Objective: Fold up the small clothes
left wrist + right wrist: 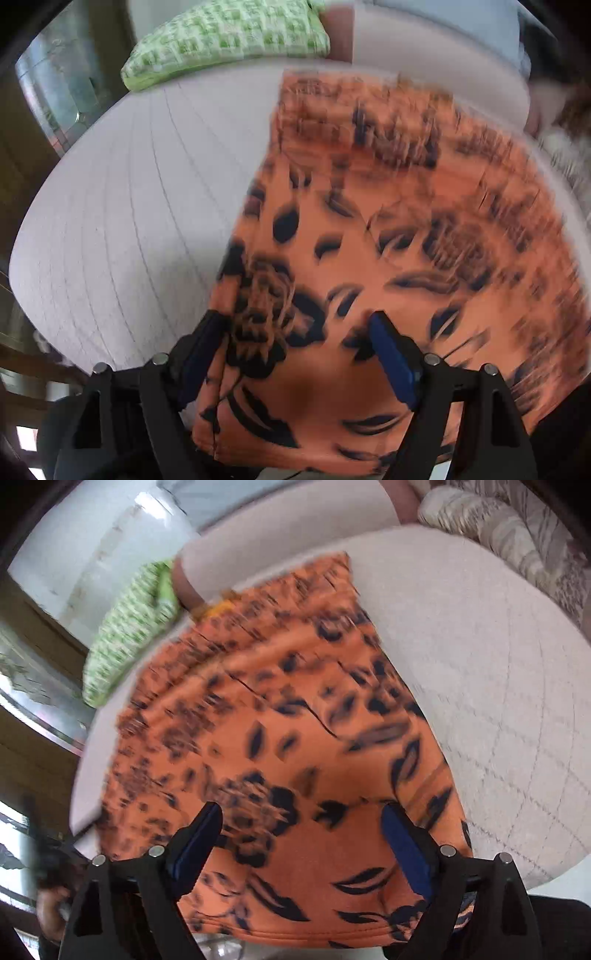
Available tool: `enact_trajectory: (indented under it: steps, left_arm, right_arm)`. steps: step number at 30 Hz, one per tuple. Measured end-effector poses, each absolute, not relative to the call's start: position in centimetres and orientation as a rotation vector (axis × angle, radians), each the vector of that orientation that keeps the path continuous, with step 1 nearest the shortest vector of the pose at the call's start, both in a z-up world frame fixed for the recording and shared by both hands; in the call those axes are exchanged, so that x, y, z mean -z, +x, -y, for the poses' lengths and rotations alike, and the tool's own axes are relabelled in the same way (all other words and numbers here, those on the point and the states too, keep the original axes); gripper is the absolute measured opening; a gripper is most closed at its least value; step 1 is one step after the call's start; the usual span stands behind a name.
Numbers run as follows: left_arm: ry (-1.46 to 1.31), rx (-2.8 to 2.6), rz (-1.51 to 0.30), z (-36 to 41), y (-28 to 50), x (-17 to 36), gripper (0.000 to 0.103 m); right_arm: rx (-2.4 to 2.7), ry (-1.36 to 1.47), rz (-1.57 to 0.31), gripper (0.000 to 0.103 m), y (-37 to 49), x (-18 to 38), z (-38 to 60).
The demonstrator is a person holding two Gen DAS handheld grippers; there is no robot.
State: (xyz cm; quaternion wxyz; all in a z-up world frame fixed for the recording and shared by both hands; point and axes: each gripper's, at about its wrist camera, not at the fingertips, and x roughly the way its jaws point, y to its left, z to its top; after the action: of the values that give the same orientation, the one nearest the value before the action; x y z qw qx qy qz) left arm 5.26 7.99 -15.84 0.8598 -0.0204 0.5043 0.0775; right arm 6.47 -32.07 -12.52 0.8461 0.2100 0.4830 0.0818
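pale quilted bed [122, 229] under orange floral garment [369, 221], green cushion [229, 37] behind, both claws wide, empty

no readable text, labels or signs

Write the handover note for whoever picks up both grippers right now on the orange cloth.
Left gripper: open, over the near left edge of the orange floral garment, holding nothing.
Right gripper: open, over the garment's near edge, holding nothing.
Garment: spread on the white quilted surface, near edge doubled over with a rounded fold facing the grippers. The pictures are blurred, so the number of layers cannot be told.
Nearby: a green patterned cushion at the far left, and a pale patterned cushion at the far right.
Done: garment laid out, seemingly folded once.
Left: judge whether another fold is needed, then tidy the edges.
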Motion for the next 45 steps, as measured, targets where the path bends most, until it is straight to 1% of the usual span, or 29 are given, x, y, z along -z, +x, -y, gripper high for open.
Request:
enact_trajectory:
  steps: [1,3,5,8,12,15,16,17,18,20,21,22,23,24,25,26,27,31,33,34,35,36,37,38,39,40,42,44,45]
  left_arm:
    - [-0.036,-0.159,-1.041,-7.9,4.9,15.4,0.082]
    - [-0.119,-0.112,-1.032,-8.5,4.6,14.4,0.082]
    - [-0.17,-0.087,-0.964,-9.5,4.6,12.7,0.082]
    - [-0.173,-0.096,-0.898,-11.3,6.2,11.2,0.082]
    - [-0.252,-0.082,-0.923,-14.3,10.6,11.2,0.082]
    - [-0.27,-0.101,-0.984,-14.9,12.2,12.7,0.081]
    - [-0.291,-0.084,-1.006,-14.9,12.3,13.7,0.076]
    - [-0.272,-0.09,-1.051,-14.7,12.3,14.9,0.069]
    - [-0.209,-0.126,-1.056,-14.2,12.1,15.6,0.054]
    - [-0.136,-0.136,-1.027,-13.5,11.6,15.1,0.042]
    - [-0.15,-0.107,-1.033,-13.3,11.4,14.7,0.028]
    - [-0.181,-0.077,-1.04,-13.4,11.0,14.3,0.027]
    - [-0.205,-0.067,-1.034,-13.5,10.5,13.8,0.027]
    - [-0.22,-0.071,-1.01,-13.4,9.7,13.2,0.034]
    - [-0.226,-0.074,-0.994,-13.4,8.6,12.8,0.052]
    - [-0.231,-0.07,-0.985,-13.4,7.5,12.5,0.06]
    - [-0.234,-0.071,-0.98,-13.3,6.8,12.5,0.064]
    - [-0.202,-0.058,-1.018,-12.4,4.3,13.7,0.064]
    - [-0.188,-0.067,-1.084,-12.5,3.9,15.2,0.064]
    - [-0.157,-0.073,-1.064,-12.0,3.7,15.3,0.064]
    - [-0.124,-0.078,-1.062,-11.5,3.6,15.3,0.064]
    - [-0.117,-0.078,-1.062,-11.4,3.5,15.3,0.056]
    - [-0.123,-0.074,-1.058,-11.4,3.3,15.1,0.036]
    - [-0.128,-0.07,-1.059,-11.4,3.2,15.0,0.022]
    - [-0.148,-0.038,-1.064,-11.4,3.1,14.8,0.008]
    - [-0.162,-0.037,-1.057,-11.5,2.9,14.5,0.008]
    - [-0.169,-0.043,-1.047,-11.7,2.6,14.3,0.009]
    - [-0.17,-0.047,-1.059,-11.8,2.3,14.5,0.014]
    - [-0.17,-0.056,-1.069,-11.9,2.1,14.7,0.032]
  right_arm:
    - [-0.177,0.438,-0.997,0.09,6.3,12.0,32.0]
    - [-0.148,0.419,-1.02,0.09,6.4,12.2,32.2]
    - [-0.147,0.478,-1.021,0.09,6.3,12.4,33.3]
    - [-0.171,0.535,-0.966,0.09,7.2,11.3,34.7]
    - [-0.162,0.517,-0.917,0.09,10.4,9.3,36.2]
    - [-0.145,0.535,-0.926,0.09,13.2,9.2,37.2]
    - [-0.141,0.545,-0.929,0.09,13.6,9.3,37.3]
    - [-0.138,0.543,-0.932,0.09,13.9,9.7,37.2]
    - [-0.134,0.536,-0.947,0.09,14.0,10.3,36.9]
    - [-0.102,0.516,-1.066,0.09,14.1,13.4,36.2]
    - [-0.091,0.508,-1.096,0.09,14.0,14.4,36.1]
    - [-0.096,0.489,-1.058,0.09,13.4,14.1,36.0]
    - [-0.098,0.485,-1.042,0.09,12.9,13.7,36.0]
    - [-0.103,0.505,-1.028,0.09,12.3,13.1,36.2]
    - [-0.1,0.531,-1.006,0.09,11.5,12.5,36.6]
    - [-0.082,0.539,-1.005,0.09,10.8,12.2,37.0]
    - [-0.068,0.54,-1.013,0.09,10.0,12.0,37.2]
    - [-0.06,0.506,-1.079,0.09,7.3,12.7,37.7]
    - [-0.075,0.525,-1.121,0.089,6.0,13.6,37.7]
    - [-0.077,0.532,-1.142,0.089,5.7,14.1,37.5]
    - [-0.085,0.534,-1.16,0.085,5.4,14.7,37.5]
    - [-0.085,0.524,-1.156,0.078,5.0,14.6,37.3]
    - [-0.093,0.518,-1.165,0.062,4.7,14.6,37.0]
    - [-0.106,0.523,-1.174,0.033,4.4,14.7,36.8]
    - [-0.116,0.531,-1.178,0.015,4.2,14.7,36.8]
    - [-0.13,0.548,-1.189,0.011,4.0,14.9,36.7]
    - [-0.103,0.55,-1.183,0.011,3.4,14.9,37.1]
    - [-0.056,0.559,-1.167,0.017,3.0,14.8,37.6]
    - [-0.052,0.569,-1.171,0.022,2.9,14.9,37.7]
